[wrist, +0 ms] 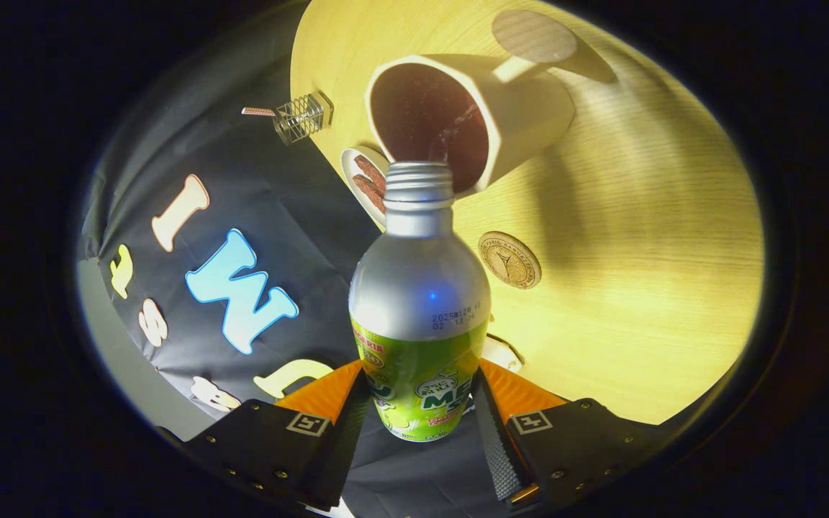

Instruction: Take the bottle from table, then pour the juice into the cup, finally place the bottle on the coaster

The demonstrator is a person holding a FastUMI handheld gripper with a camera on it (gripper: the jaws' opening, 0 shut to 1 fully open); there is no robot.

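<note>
My gripper (418, 414) is shut on the lower body of a silver bottle (418, 288) with a green label, both fingers pressing its sides. The bottle is uncapped and tipped over, its threaded mouth right at the rim of a white cup (522, 119). Dark juice fills the cup's inside, and a thin dark stream seems to run from the mouth into it. A round cork coaster (509, 260) lies on the light wooden table (637, 288), just beside the bottle's shoulder and short of the cup.
A small white dish (363, 176) with brown pieces sits at the table's edge next to the cup. A little wire basket (303, 117) with a brown stick stands beyond that edge. A round wooden disc (534, 36) lies behind the cup. A small white object (501, 354) rests near my fingers.
</note>
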